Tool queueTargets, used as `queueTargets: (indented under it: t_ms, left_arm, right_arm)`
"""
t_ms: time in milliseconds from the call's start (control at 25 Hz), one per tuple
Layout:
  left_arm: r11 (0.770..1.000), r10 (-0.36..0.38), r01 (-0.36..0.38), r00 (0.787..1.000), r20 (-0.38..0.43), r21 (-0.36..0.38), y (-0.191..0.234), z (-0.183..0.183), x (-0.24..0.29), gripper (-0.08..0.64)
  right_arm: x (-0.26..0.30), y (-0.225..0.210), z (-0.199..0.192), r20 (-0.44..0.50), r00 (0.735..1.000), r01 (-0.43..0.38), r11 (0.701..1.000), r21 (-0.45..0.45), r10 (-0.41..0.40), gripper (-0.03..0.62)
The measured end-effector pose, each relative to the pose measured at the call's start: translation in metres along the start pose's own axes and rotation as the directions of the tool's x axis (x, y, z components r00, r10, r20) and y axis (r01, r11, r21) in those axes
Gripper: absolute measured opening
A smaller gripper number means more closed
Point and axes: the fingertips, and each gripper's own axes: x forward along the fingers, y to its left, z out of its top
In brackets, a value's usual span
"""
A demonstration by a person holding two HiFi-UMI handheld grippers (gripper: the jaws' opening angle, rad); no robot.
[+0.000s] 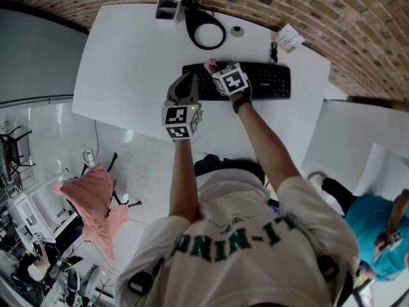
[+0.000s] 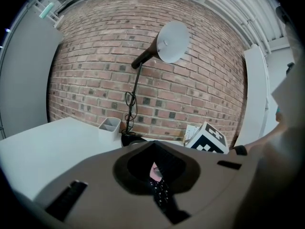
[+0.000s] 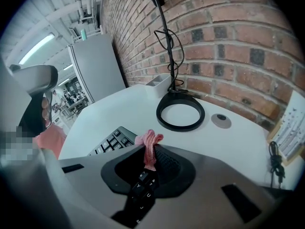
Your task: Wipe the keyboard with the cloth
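A black keyboard lies across the white table near the brick wall. My right gripper is over the keyboard's left half and shut on a pink cloth. In the right gripper view the cloth sticks up between the jaws with keys under and beside it. My left gripper sits at the keyboard's left end, jaws together and holding nothing. In the left gripper view a few keys and a bit of pink show through the narrow slit.
A desk lamp with a ring base stands behind the keyboard, with its head high up. A pen cup, a small round puck and a paper card are near the wall. Another person sits at the right.
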Motion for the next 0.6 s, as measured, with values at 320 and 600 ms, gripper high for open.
queueTargets:
  t_ms: [320, 600]
  left_arm:
    - [1.000, -0.027, 0.027, 1.000, -0.009, 0.002, -0.013, -0.002, 0.010, -0.008]
    - [0.999, -0.052, 0.052, 0.999, -0.015, 0.008, -0.027, -0.006, 0.020, -0.006]
  right_arm:
    - [-0.016, -0.009, -0.007, -0.013, 1.000, 0.000, 0.999, 0.046, 0.001, 0.046]
    - [-0.023, -0.030, -0.018, 0.003, 1.000, 0.020, 0.996, 0.084, -0.020, 0.045]
